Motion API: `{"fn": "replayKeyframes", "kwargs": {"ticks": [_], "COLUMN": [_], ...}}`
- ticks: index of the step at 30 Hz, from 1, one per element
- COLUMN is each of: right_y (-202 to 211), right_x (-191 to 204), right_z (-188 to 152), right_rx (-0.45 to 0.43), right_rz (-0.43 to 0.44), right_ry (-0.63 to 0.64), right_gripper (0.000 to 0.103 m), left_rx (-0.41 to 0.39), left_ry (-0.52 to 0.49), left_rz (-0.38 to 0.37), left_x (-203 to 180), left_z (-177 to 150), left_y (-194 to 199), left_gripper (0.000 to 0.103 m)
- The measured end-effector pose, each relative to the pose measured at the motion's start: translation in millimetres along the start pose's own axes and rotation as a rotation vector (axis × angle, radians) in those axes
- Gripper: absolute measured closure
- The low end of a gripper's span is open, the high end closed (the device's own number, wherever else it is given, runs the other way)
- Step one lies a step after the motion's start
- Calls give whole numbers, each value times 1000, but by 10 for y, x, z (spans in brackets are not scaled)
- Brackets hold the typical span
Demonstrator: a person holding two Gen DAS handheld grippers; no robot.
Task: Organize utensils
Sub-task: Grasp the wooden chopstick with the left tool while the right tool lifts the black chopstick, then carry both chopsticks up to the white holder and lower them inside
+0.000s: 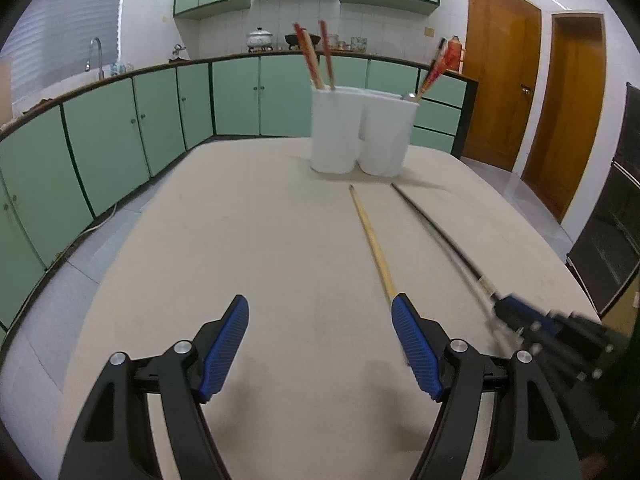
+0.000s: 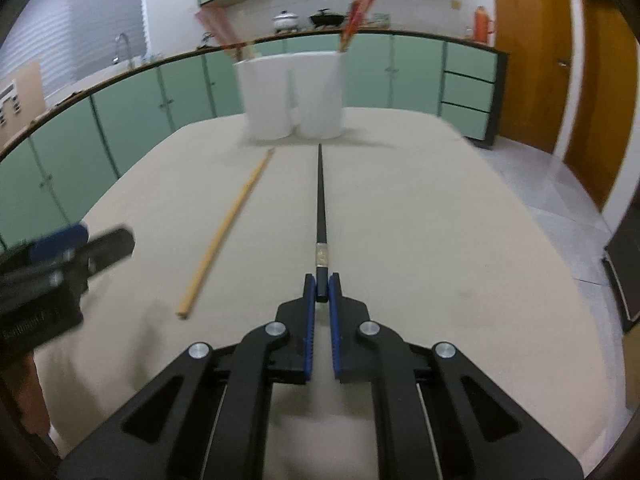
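While the right claw is pinching the thick end of a black chopstick between its blue pads, the stick is pointing straight away from it toward twelve o'clock, its thin tip stopping just short of the white utensil holder. Its jaws are standing nearly together, with only the stick's width between them. At about ten o'clock from that claw, a wooden chopstick is lying flat on the beige worktop, slanting up toward the holder and sitting apart from the black one.

Seen from the left wrist, the left claw is hovering wide over the worktop with nothing between its pads. The wooden chopstick is running from behind the tip of the right-hand finger up toward twelve o'clock, outside the gap. The black chopstick is lying farther toward two o'clock, its near end held in the blurred right claw. The holder is standing at twelve o'clock, with red-patterned chopsticks rising from its compartments.
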State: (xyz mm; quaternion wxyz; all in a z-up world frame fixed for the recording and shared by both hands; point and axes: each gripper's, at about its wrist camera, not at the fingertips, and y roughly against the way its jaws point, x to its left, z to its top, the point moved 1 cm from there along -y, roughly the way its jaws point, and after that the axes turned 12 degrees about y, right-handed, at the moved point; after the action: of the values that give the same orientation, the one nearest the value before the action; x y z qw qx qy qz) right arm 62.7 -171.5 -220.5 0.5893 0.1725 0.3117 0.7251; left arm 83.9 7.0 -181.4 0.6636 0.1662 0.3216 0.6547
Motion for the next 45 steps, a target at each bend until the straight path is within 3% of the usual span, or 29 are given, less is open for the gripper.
{"fn": "replayKeyframes", "kwargs": {"ticks": [4,11,21,24,26,27,34,45], "right_y": [47,114,205,203,202,202,238,459], "right_x": [-206,-356,-337,-331,-329,-328,-323,-334], "right_z": [-52,-68,-64,-51,-48,-48,-38,174], "right_rx": [0,-23,-57,-58,-58,-58,-62,-140], "right_rz": [-23,-29,-19,-18,-18,-19,-23,-45], "right_ry": [-43,-83,-85,-83,-83,-82,-71,-6], "right_gripper": [97,97,97,97,97,97,97,97], "left_rx": [32,76,61,59,58,62,53,-54], "left_ry": [-13,-2,-43,-45,-49,-52,-44,-81], "left_rz": [-7,6,49,38,25,13,-20,-54], "left_x": [-146,-266,-445,-456,-471,-480,-448,-467], "left_z": [-102,-234,-336,-337,-343,-346,-297,65], "left_y": [-79,-233,-271,-274,-274,-275,-208,304], "left_gripper": [31,44,57,71,92,95,96,96]}}
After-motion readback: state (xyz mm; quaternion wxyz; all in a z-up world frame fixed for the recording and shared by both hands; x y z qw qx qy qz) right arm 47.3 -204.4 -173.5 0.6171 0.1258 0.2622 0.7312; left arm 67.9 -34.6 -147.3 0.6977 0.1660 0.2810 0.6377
